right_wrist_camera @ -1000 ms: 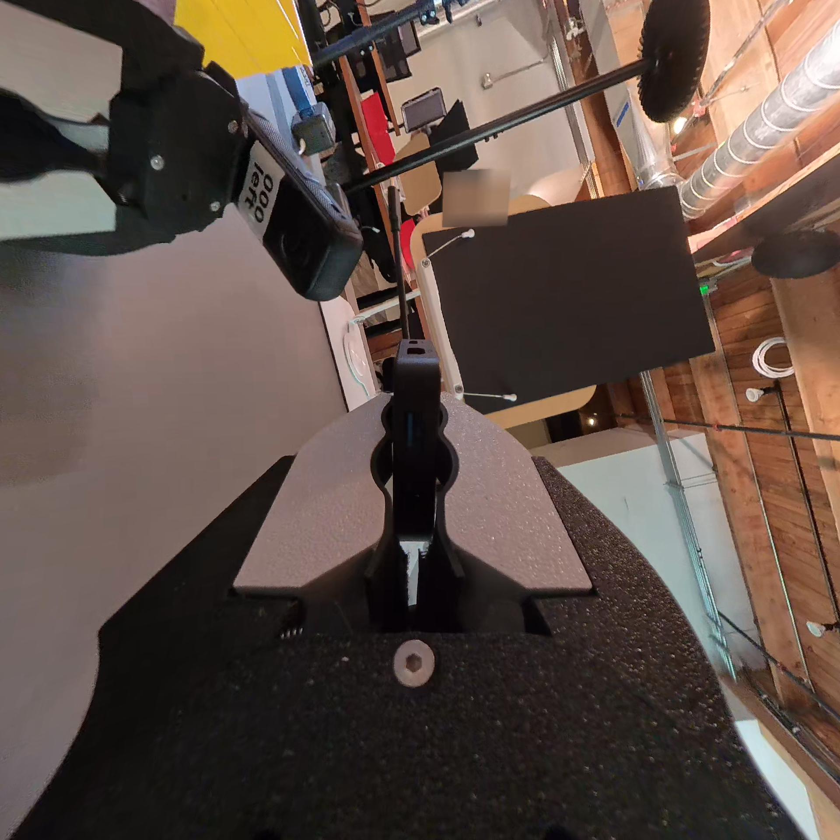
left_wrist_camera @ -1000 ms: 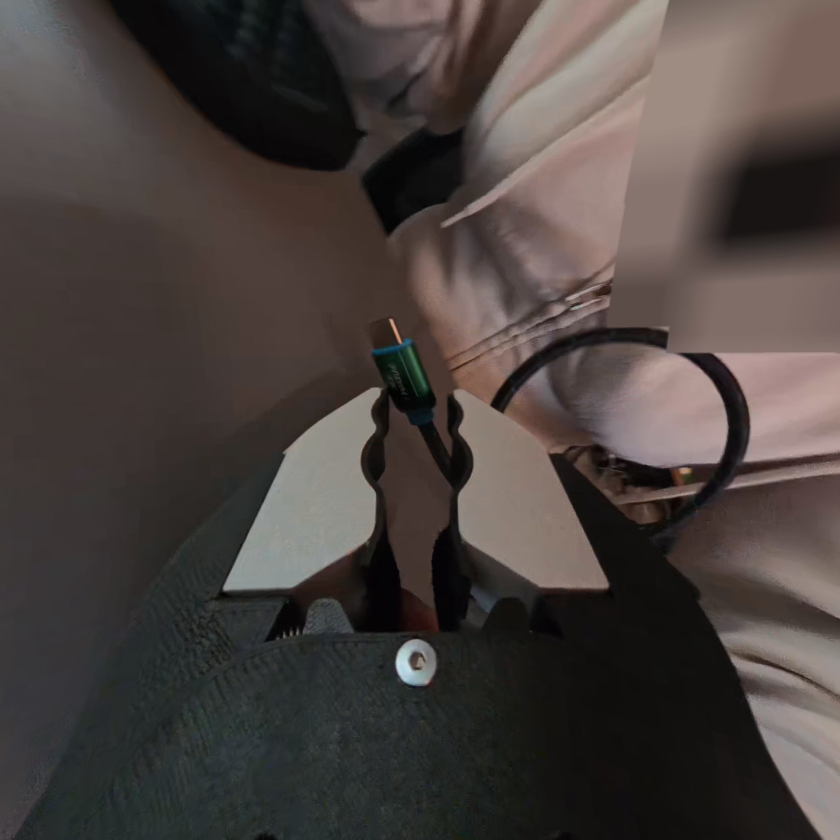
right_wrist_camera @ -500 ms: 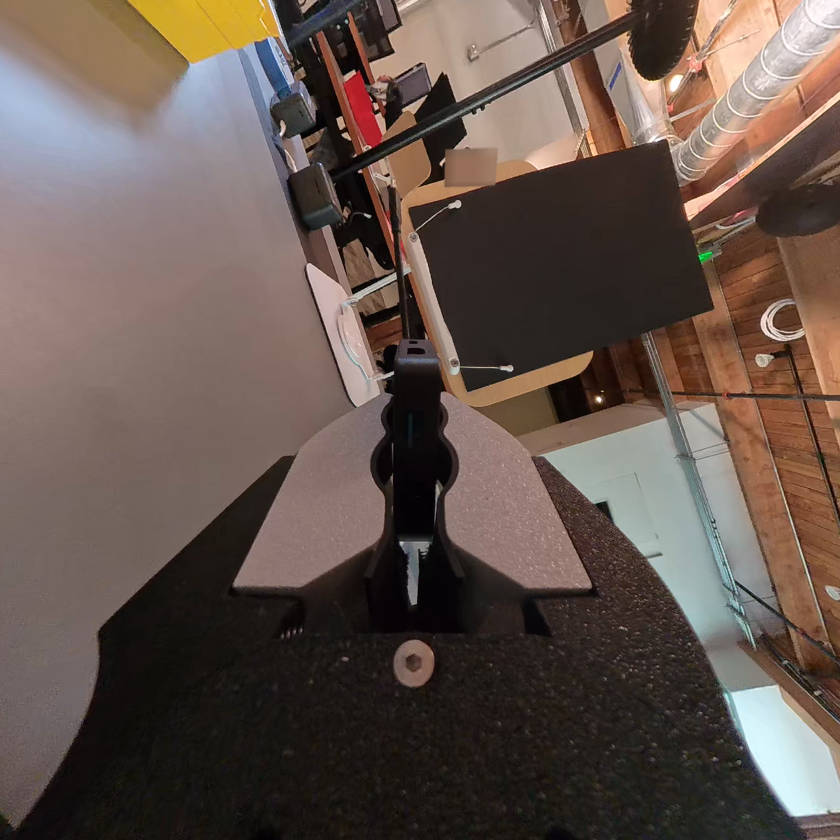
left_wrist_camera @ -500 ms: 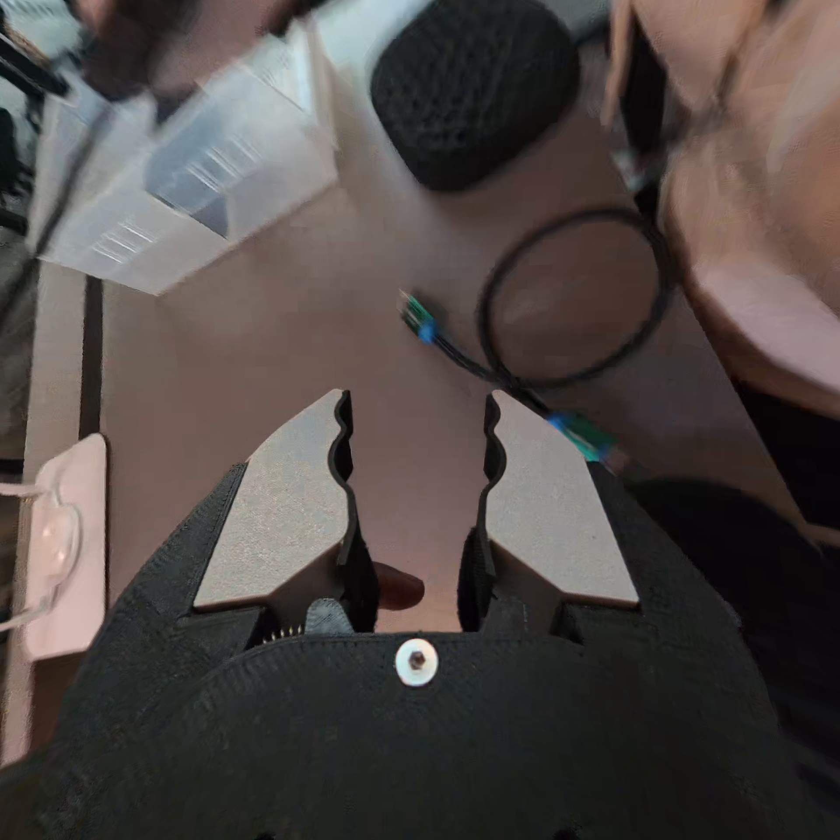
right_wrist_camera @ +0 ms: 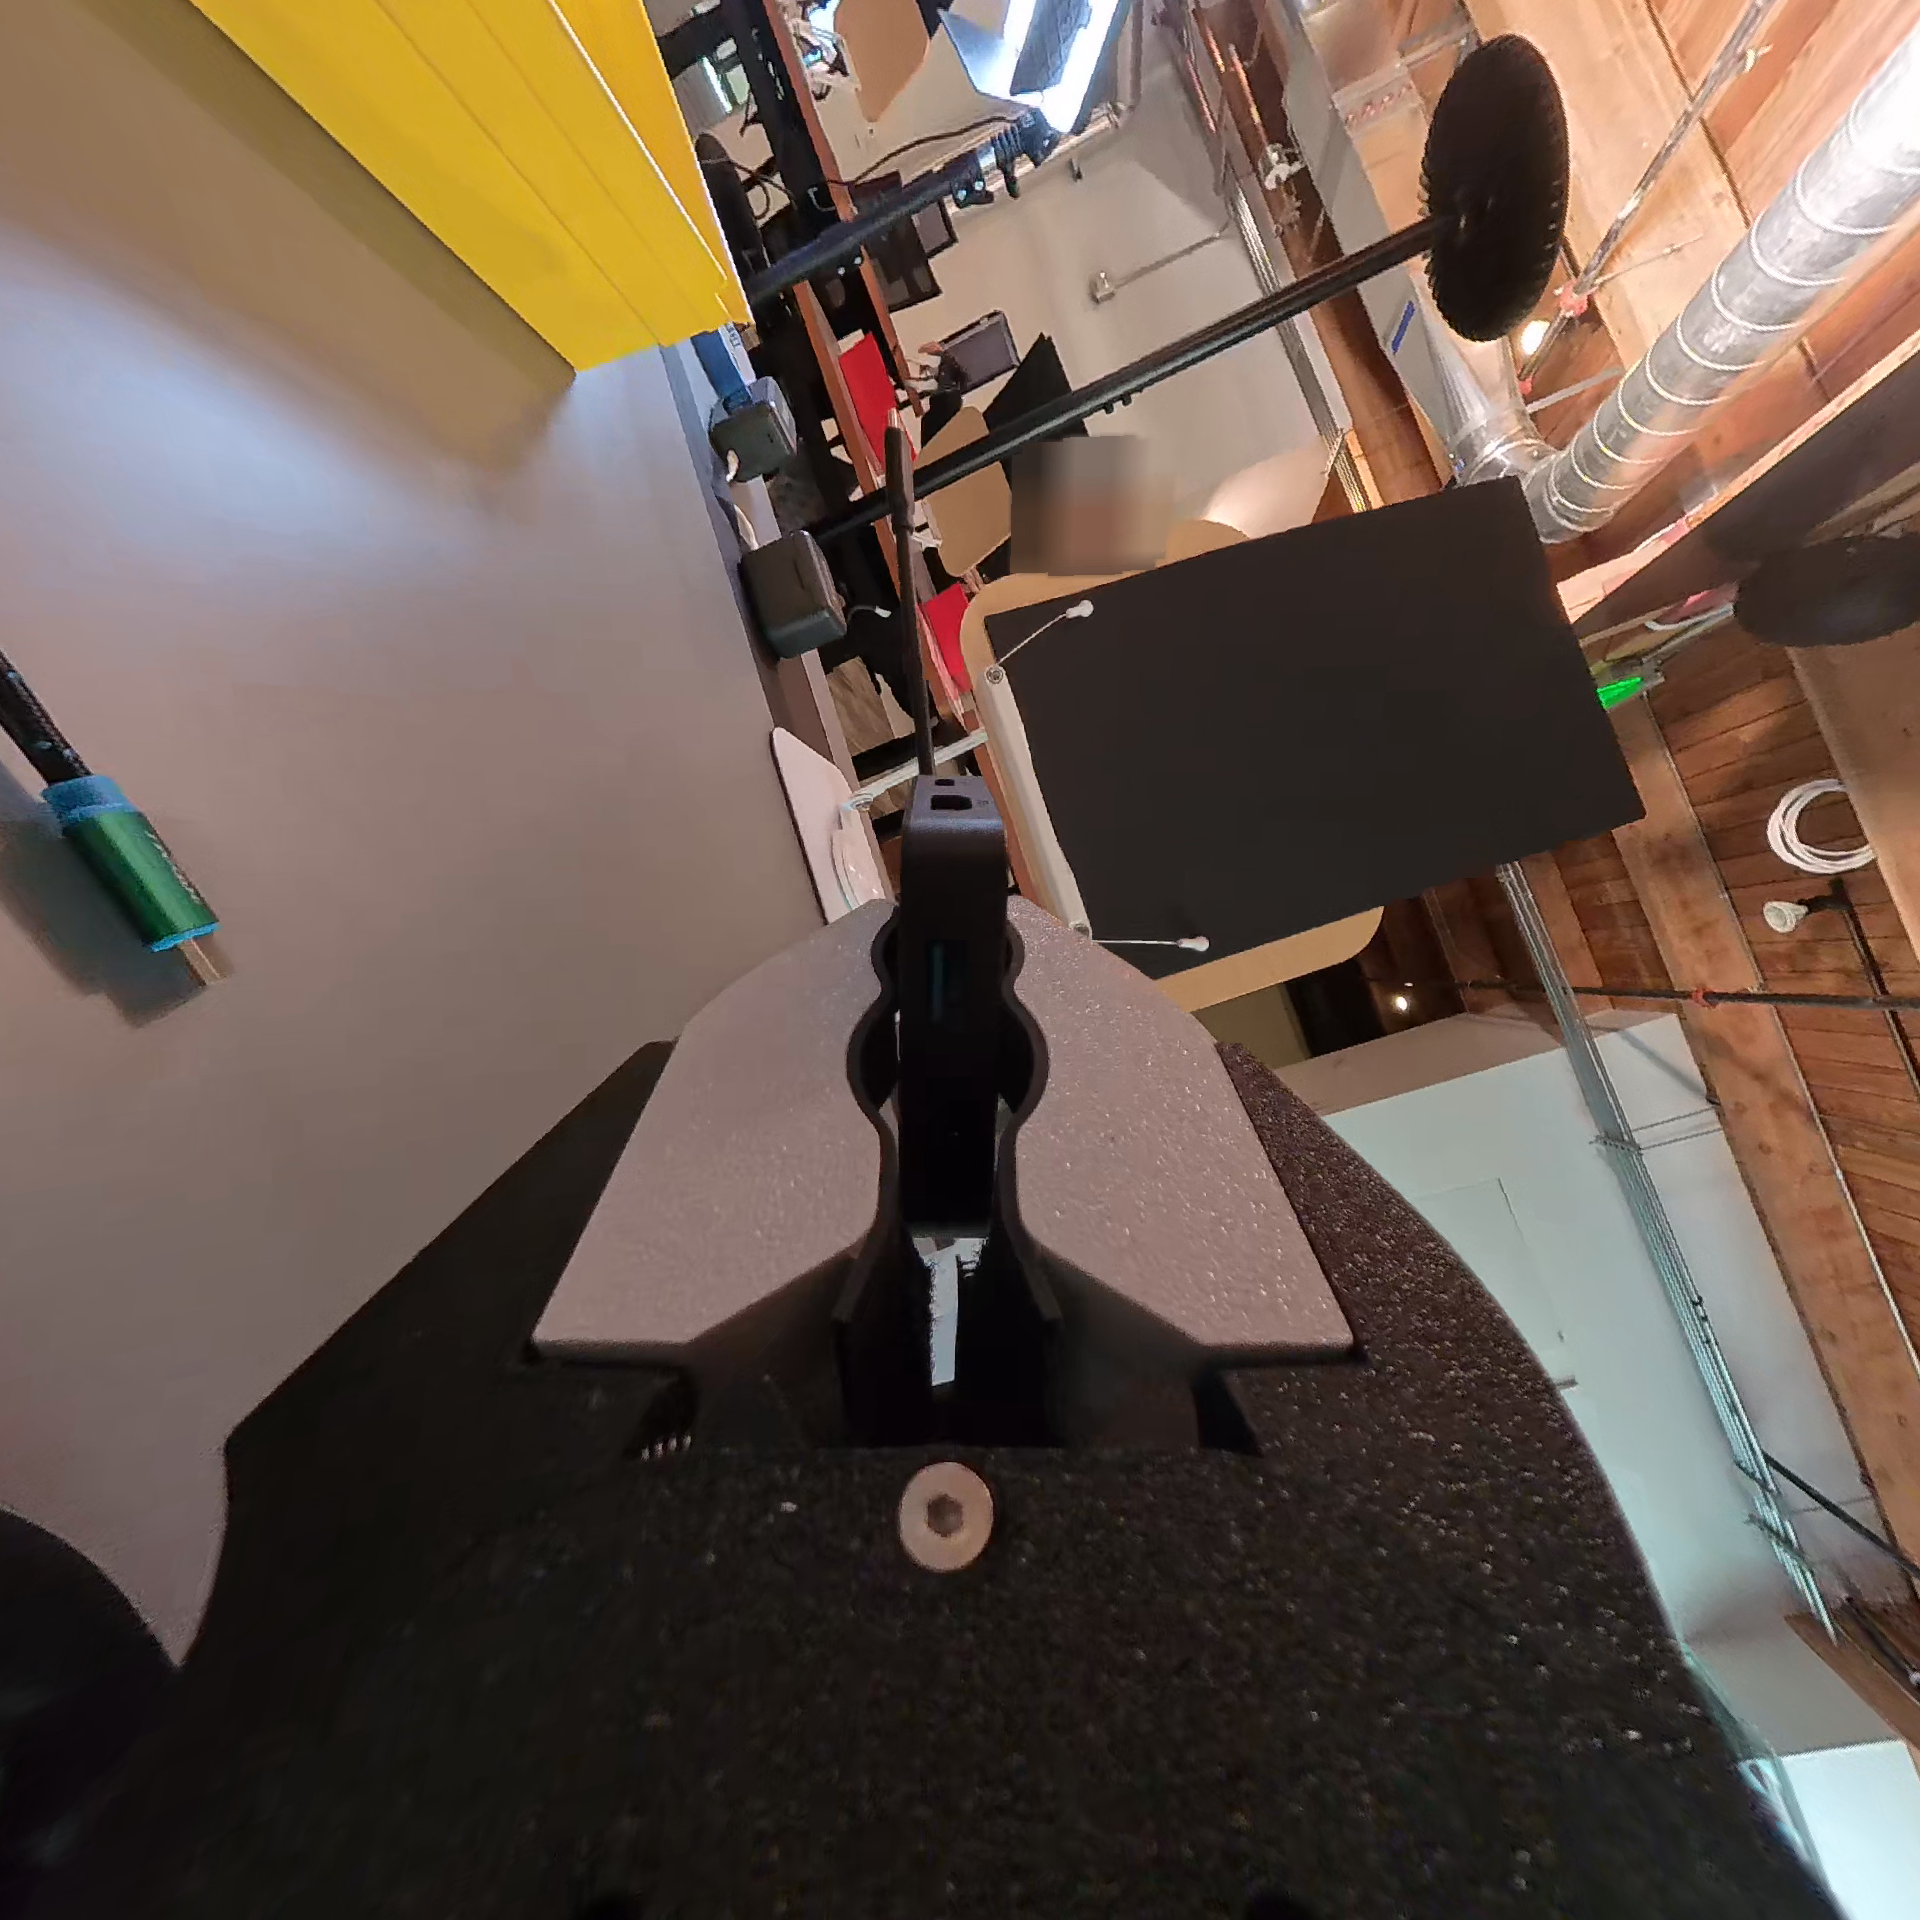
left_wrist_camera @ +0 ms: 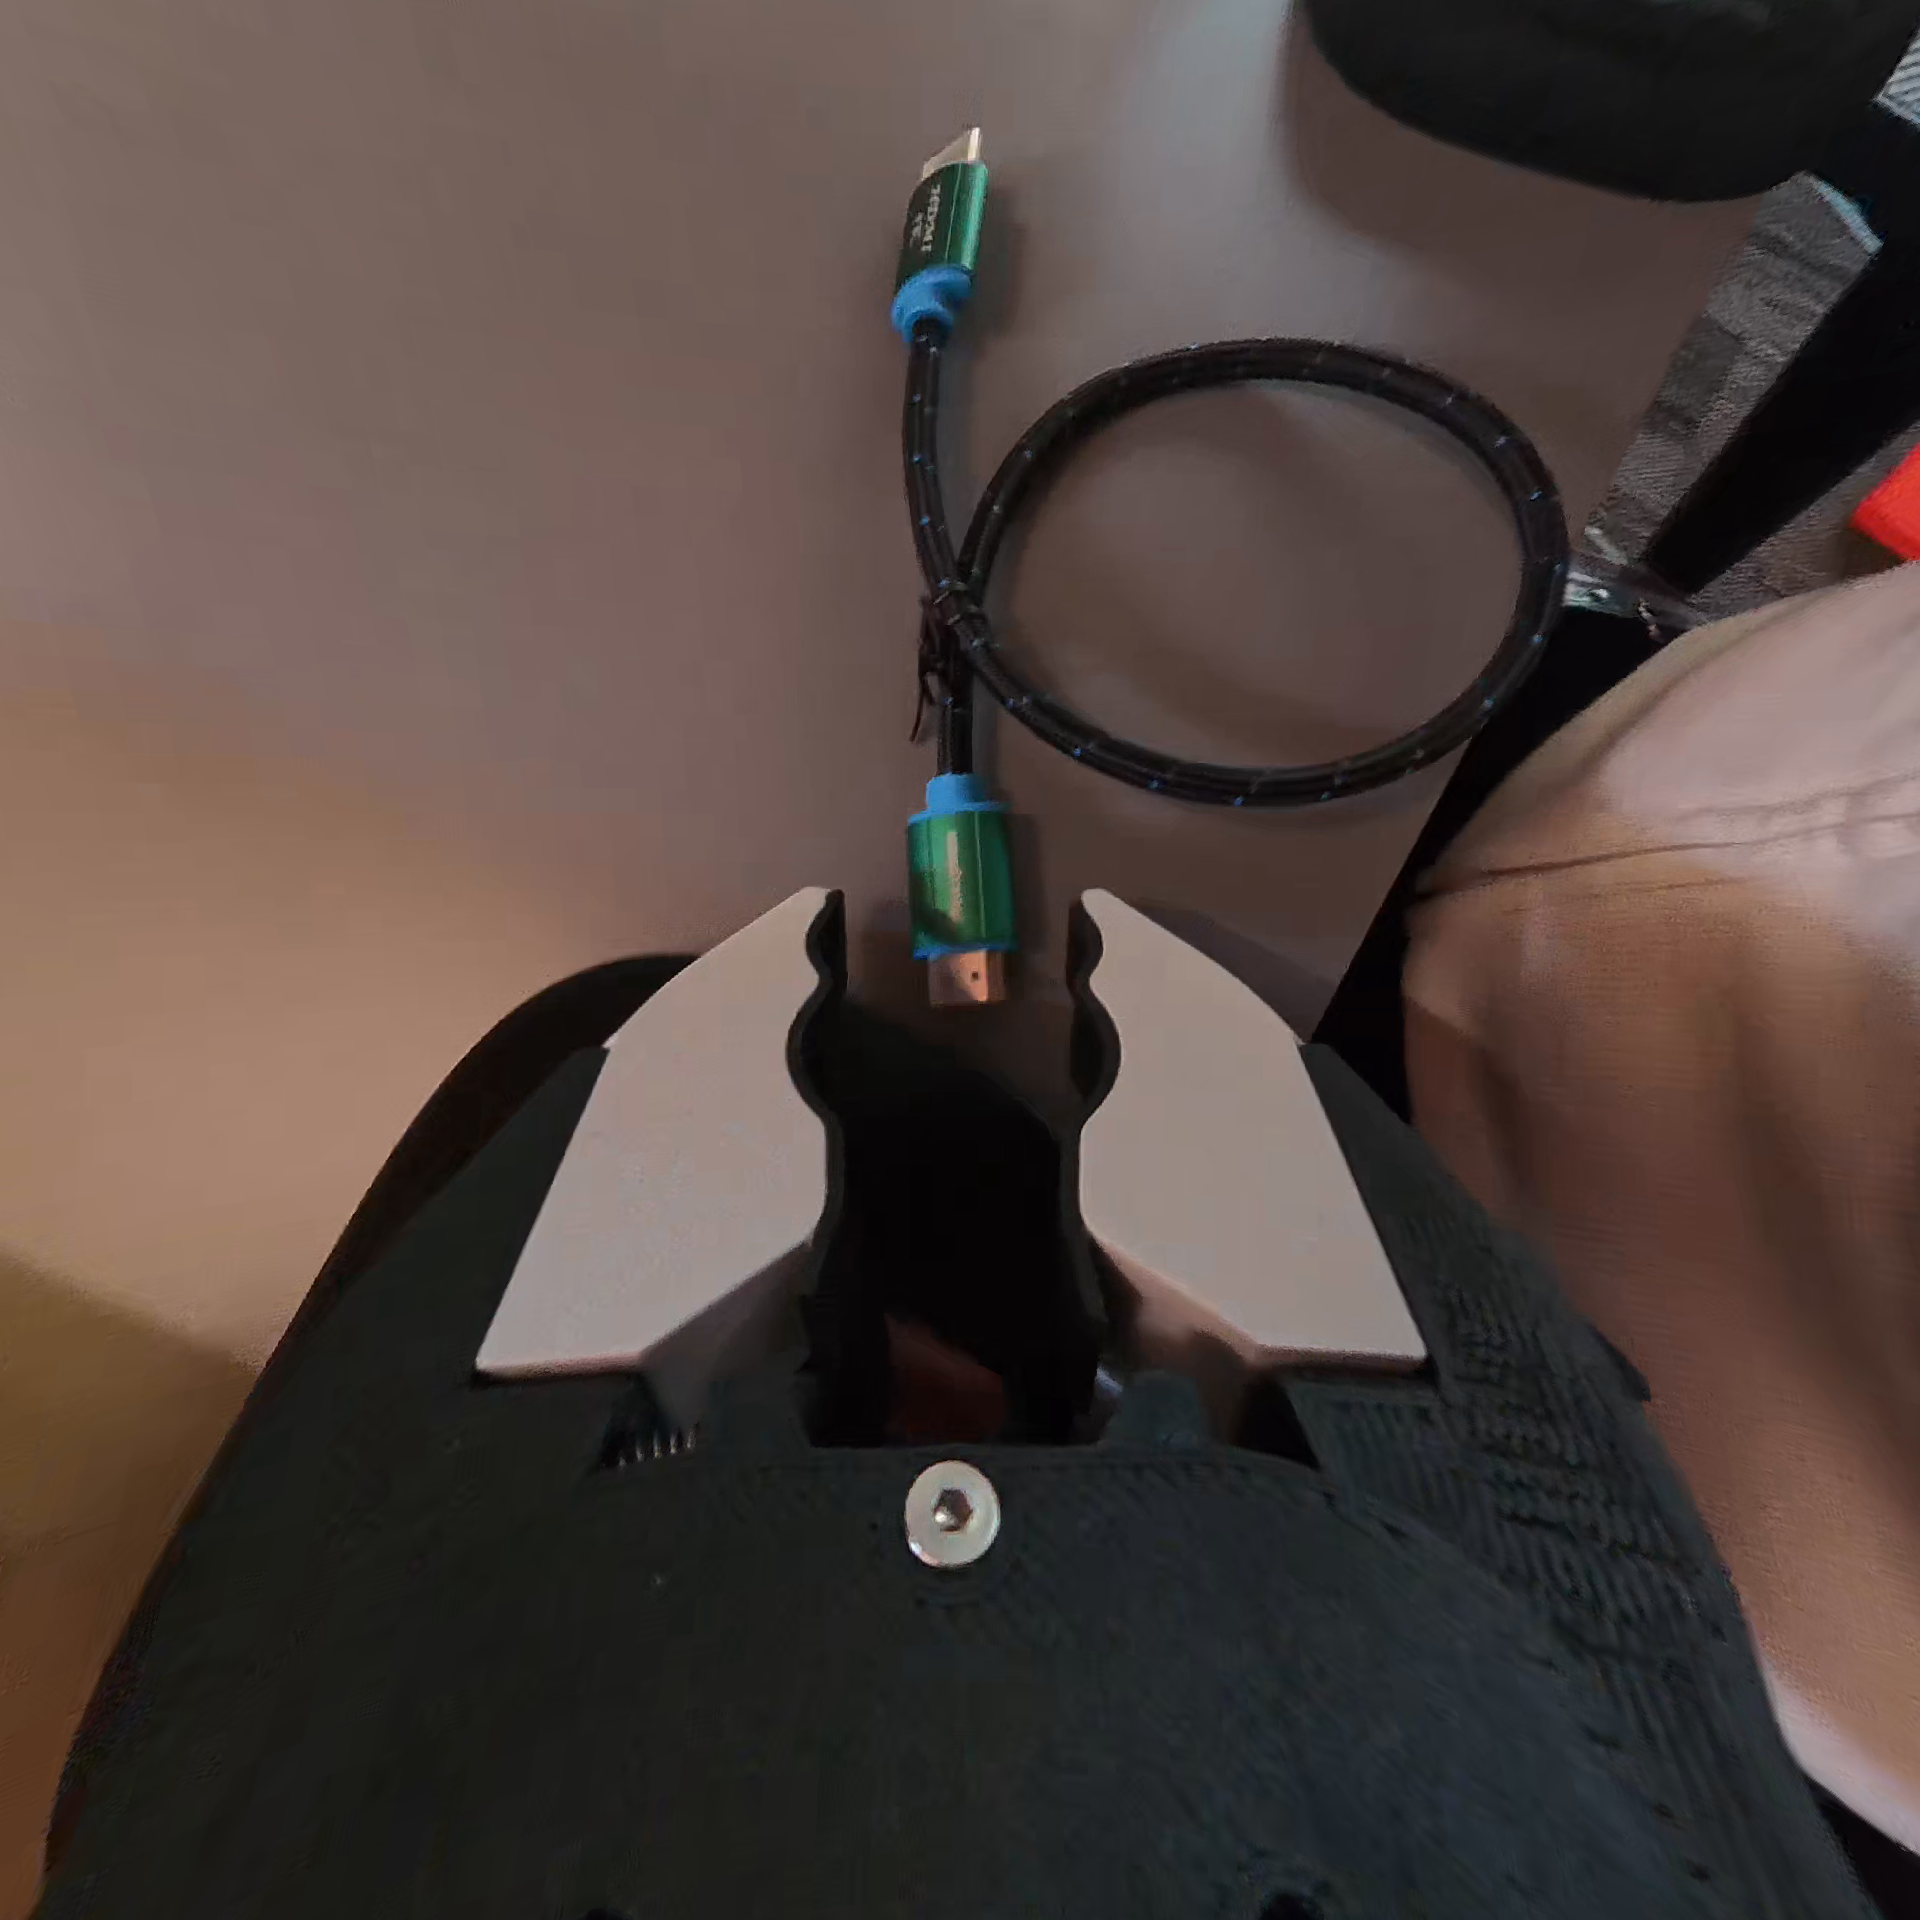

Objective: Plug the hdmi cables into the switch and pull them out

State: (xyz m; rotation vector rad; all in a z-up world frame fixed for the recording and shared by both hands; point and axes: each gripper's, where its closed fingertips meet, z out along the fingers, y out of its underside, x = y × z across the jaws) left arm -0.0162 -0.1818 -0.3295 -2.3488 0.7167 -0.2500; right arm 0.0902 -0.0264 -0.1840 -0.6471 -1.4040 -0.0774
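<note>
A short black braided HDMI cable lies coiled on the brown table, with a green plug at each end. The near plug lies between the tips of my left gripper, which is open and empty; the plug points towards me. The far plug lies farther up the table. My right gripper is shut on the black HDMI switch, held on edge above the table, with its own thin black lead running away from it. One green plug shows at the left of the right wrist view.
A person's light sleeve fills the right of the left wrist view. A black rounded object sits at the table's far right corner. In the right wrist view a yellow box, small grey boxes and a white pad lie on the table.
My left gripper let go of the cable plug and opened; the cable now lies on the table and the gripper has come back over its near plug. My right gripper still holds the switch.
</note>
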